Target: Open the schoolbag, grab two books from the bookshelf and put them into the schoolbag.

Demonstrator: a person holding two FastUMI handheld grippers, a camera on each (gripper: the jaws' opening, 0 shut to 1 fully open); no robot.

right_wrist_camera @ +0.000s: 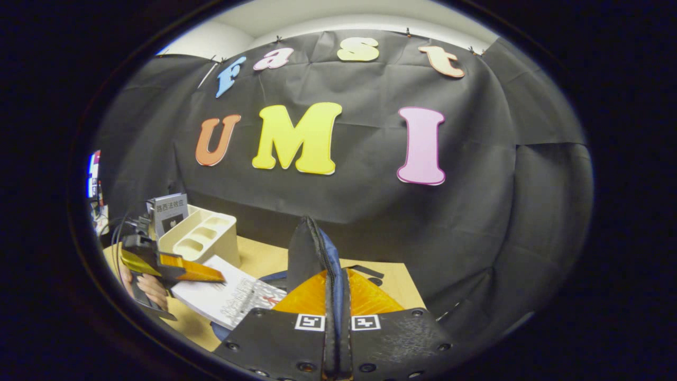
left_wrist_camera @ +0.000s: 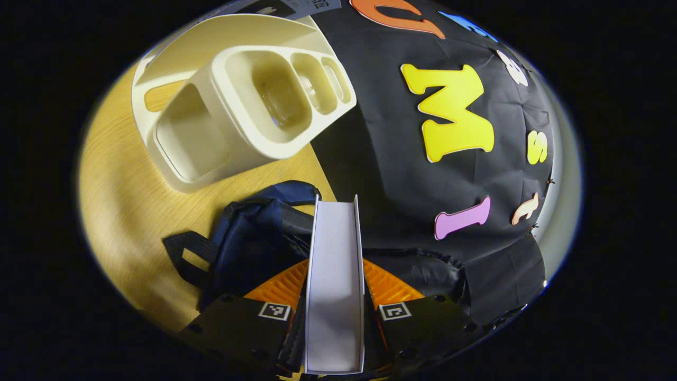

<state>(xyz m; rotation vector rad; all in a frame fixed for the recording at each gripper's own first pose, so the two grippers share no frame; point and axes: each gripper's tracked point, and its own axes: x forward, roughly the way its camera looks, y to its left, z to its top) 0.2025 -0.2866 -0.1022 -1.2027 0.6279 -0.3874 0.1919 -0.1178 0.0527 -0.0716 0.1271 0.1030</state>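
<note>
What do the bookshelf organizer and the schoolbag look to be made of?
Bookshelf organizer: likely molded plastic, cream, matte with a soft sheen, rounded seamless compartment edges. Schoolbag: looks like dark blue woven fabric, probably nylon; it creases limply and carries black webbing straps.

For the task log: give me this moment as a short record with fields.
left gripper: jaws shut on a white book, held edge-on
right gripper: jaws shut on the schoolbag's zippered edge, lifting it
schoolbag: dark blue, on the wooden table
bookshelf: cream organiser, one book standing behind it
books in bag: cannot tell
</note>
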